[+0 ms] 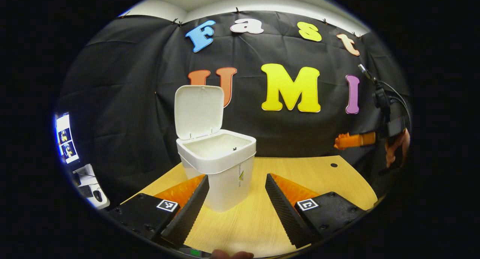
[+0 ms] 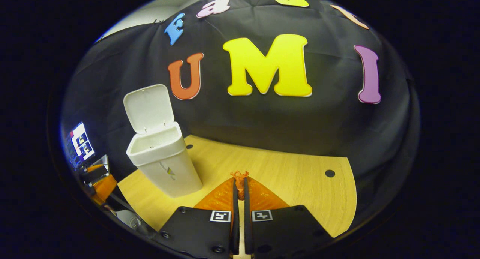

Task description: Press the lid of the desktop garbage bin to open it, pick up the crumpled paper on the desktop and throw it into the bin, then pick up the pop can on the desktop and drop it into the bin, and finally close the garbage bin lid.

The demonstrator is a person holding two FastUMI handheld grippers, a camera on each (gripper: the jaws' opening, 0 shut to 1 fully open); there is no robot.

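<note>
The white desktop bin [image 1: 225,172] stands on the wooden desk [image 1: 300,169], its lid [image 1: 198,111] swung up and open and its inside pale. My left gripper [image 1: 236,178] is low over the desk just in front of the bin, open, one finger on each side of the bin's lower body without touching it. In the right gripper view the bin [image 2: 165,165] stands to the left with its lid [image 2: 149,108] up. My right gripper [image 2: 240,176] is shut with nothing between its fingers, over bare desk [image 2: 285,169]. It also appears at the far right as the right gripper [image 1: 339,142], held by a hand [image 1: 397,146] above the desk's edge.
A monitor [image 1: 65,139] with a keyboard and mouse [image 1: 97,194] sits off the desk's left side. A small round hole [image 2: 330,173] lies in the desk near its right back edge. The black cloth wall stands close behind the bin.
</note>
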